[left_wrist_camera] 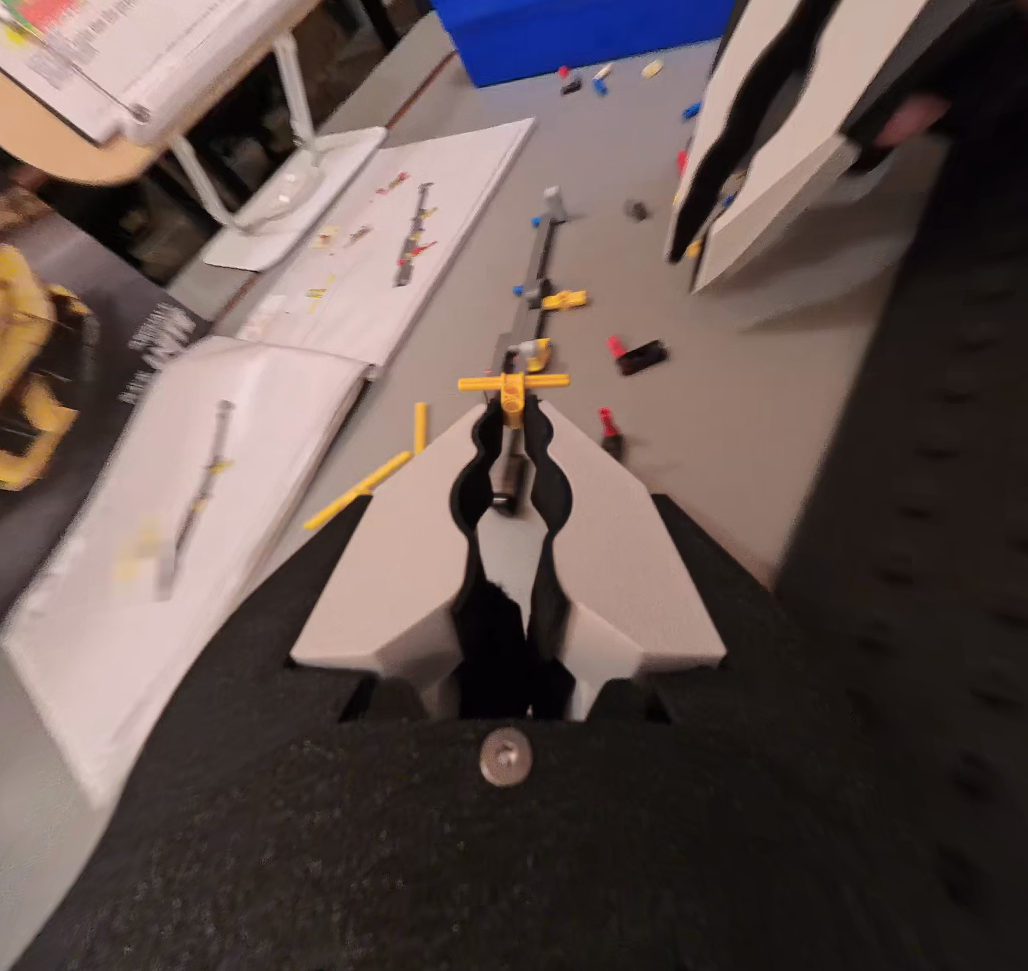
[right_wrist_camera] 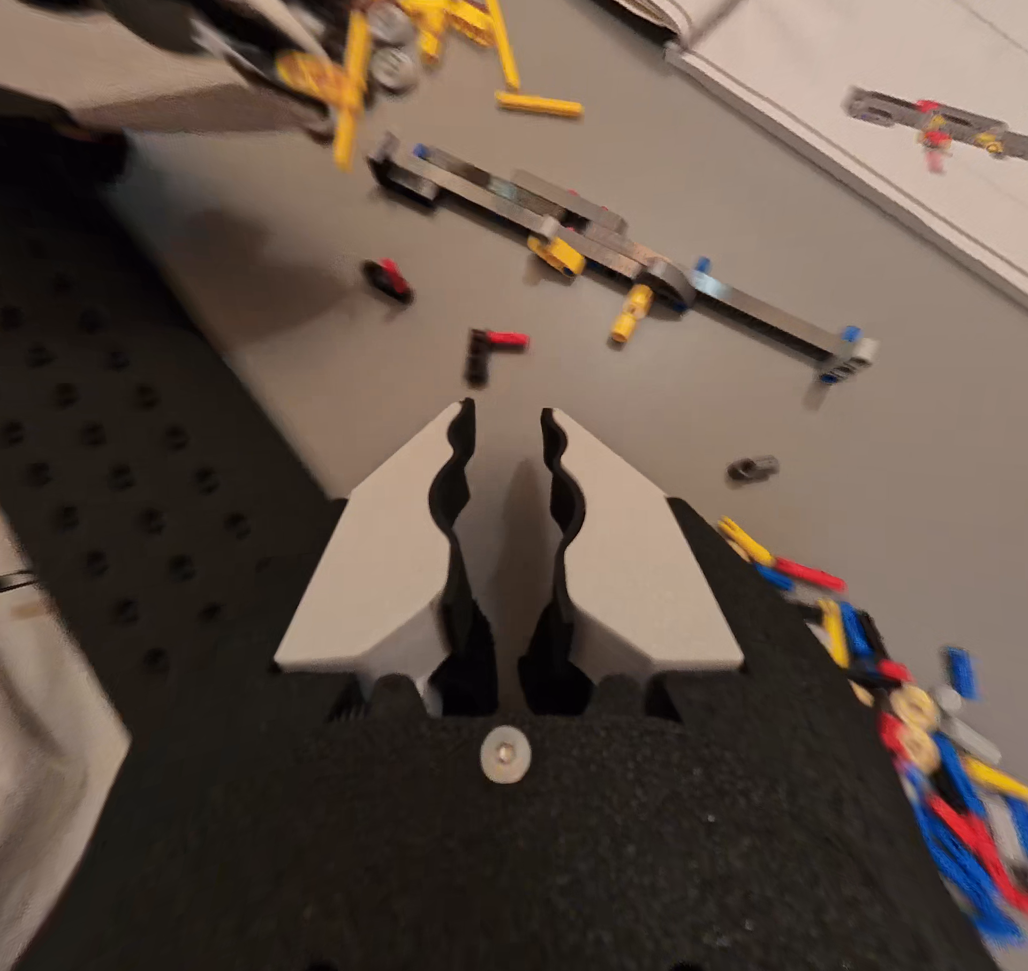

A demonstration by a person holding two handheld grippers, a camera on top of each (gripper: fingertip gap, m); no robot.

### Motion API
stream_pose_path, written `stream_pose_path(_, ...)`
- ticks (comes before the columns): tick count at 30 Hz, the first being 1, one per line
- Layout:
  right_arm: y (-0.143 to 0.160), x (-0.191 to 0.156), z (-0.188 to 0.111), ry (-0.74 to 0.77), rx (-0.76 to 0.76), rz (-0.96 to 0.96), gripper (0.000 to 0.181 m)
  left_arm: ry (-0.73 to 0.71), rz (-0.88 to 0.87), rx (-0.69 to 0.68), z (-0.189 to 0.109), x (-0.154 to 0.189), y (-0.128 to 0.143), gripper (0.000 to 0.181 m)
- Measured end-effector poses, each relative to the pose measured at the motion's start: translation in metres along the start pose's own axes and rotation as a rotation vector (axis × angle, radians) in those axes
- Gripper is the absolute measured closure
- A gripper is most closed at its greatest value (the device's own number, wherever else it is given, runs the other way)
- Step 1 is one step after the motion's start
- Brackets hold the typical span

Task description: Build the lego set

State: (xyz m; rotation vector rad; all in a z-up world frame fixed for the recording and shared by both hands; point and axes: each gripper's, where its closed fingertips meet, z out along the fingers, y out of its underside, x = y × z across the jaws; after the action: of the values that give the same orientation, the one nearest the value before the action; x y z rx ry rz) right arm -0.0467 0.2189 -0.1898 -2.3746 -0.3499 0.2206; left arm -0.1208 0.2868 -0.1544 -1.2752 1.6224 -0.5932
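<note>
On the far left of the left wrist view we see a dark box (left_wrist_camera: 50, 365) with a yellow picture, then an open instruction booklet (left_wrist_camera: 233, 443) lying flat on the grey tabletop (left_wrist_camera: 723, 415), with a white stand (left_wrist_camera: 300, 187) beyond it. Just beside the booklet lie two loose yellow axles (left_wrist_camera: 361, 491). In the middle, our left claw (left_wrist_camera: 513, 413) is clamped on a yellow connector (left_wrist_camera: 513, 396) with a yellow cross axle through it. Directly ahead, the long grey beam assembly (left_wrist_camera: 542, 254) lies on the tabletop, stretching away toward a blue bin (left_wrist_camera: 584, 4). Red and black pins (left_wrist_camera: 639, 354) are scattered to its right, near our path. Farther right hangs our right claw (left_wrist_camera: 681, 254).

From the right wrist view, the right claw (right_wrist_camera: 507, 404) has its fingers apart with nothing between them. A black-and-red pin piece (right_wrist_camera: 489, 351) lies just ahead, the beam assembly (right_wrist_camera: 612, 254) beyond it, a small black connector (right_wrist_camera: 751, 468) to the right, and a blurred heap of mixed parts (right_wrist_camera: 918, 721) at the far right.
</note>
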Motion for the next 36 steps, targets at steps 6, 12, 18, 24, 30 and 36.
stream_pose_path(6, -0.065, -0.059, -0.027, -0.436, 0.347, 0.167, 0.147, -0.014, -0.185, 0.14, -0.012, 0.007, -0.028, 0.175)
stream_pose_path(12, -0.072, -0.057, -0.017, -0.324, 0.416, 0.201, 0.167, -0.004, -0.077, 0.139, -0.007, 0.024, -0.036, 0.175)
stream_pose_path(18, -0.057, -0.054, -0.009, -0.231, 0.335, 0.137, 0.173, 0.045, -0.02, 0.095, -0.002, 0.037, -0.034, 0.175)
stream_pose_path(24, -0.049, -0.061, -0.002, -0.243, 0.3, 0.091, 0.176, 0.019, 0.008, 0.052, -0.006, 0.041, -0.03, 0.175)
stream_pose_path(30, -0.016, -0.061, 0.021, -0.159, 0.036, -0.081, 0.178, 0.102, 0.081, -0.173, -0.006, 0.063, 0.01, 0.171)
stream_pose_path(36, -0.006, -0.07, 0.035, -0.158, -0.144, -0.277, 0.177, 0.192, -0.039, -0.198, -0.015, 0.068, 0.013, 0.153)
